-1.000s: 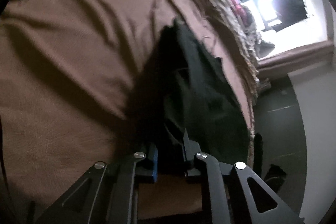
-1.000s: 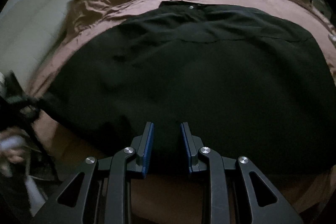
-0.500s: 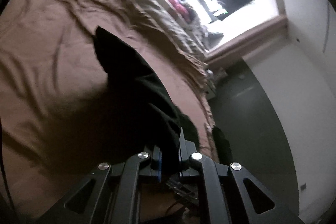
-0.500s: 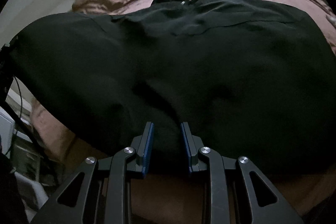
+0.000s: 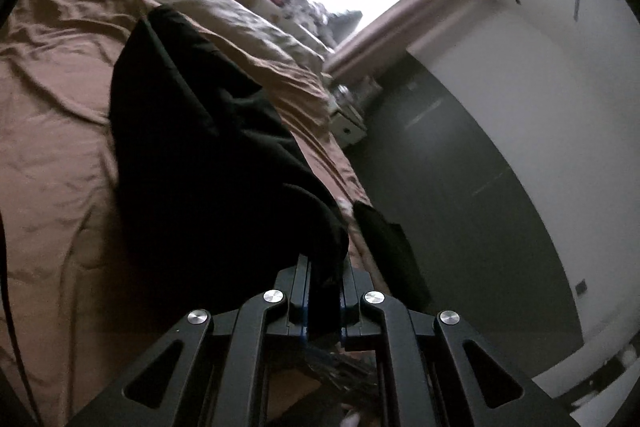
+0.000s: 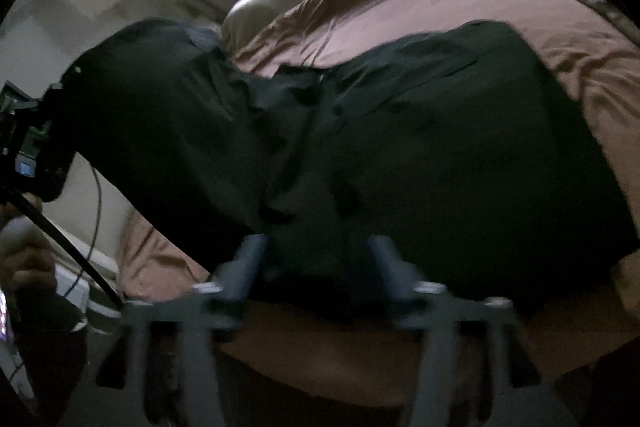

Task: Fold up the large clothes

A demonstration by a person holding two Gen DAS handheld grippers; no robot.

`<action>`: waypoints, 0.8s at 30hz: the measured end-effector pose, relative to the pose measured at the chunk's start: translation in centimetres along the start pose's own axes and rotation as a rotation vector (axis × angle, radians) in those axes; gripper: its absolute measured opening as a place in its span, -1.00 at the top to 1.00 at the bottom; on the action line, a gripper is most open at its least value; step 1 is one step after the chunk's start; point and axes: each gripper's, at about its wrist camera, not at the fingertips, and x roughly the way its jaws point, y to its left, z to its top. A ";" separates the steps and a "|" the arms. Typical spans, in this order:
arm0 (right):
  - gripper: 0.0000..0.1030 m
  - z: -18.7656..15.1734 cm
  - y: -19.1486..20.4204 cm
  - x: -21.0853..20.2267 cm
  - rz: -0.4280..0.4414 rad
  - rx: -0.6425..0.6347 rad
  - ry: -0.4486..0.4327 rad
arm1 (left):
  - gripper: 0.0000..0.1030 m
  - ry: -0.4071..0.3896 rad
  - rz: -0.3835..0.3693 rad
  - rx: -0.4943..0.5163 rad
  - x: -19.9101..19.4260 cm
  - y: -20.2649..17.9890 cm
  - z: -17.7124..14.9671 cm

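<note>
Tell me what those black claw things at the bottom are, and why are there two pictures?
Each claw is a two-finger gripper that a person holds, one in each hand. A little camera sits on each, looking along its fingers, so you get two pictures.

In the left picture, the left gripper is pinched shut on a black garment and lifts its edge off the bed's brown sheet.

In the right picture, the right gripper has just opened its jaws; the garment lies spread in front, with some of it between the open fingers.
</note>
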 end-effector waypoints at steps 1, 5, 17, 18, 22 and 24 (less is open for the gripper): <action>-0.36 0.0 -0.8 -0.7 0.001 0.013 -0.011 | 0.82 0.012 -0.004 0.009 1.0 -0.7 0.1; -0.36 -0.1 -3.6 -3.1 -0.006 0.062 -0.046 | 0.82 0.071 -0.014 0.042 5.5 -3.1 0.4; -0.36 -1.8 -12.0 -8.7 -0.075 0.235 -0.113 | 0.64 0.438 0.072 0.106 23.0 -6.1 -6.0; -0.37 -2.0 -12.5 -9.0 -0.070 0.246 -0.115 | 0.55 0.462 0.083 0.118 23.6 -6.2 -6.5; -0.37 -1.9 -12.6 -9.5 -0.042 0.258 -0.112 | 0.17 0.465 0.058 0.111 23.4 -5.7 -6.8; -0.37 -1.6 -12.4 -9.0 -0.017 0.263 -0.102 | -0.05 0.417 0.081 0.118 22.3 -5.3 -5.9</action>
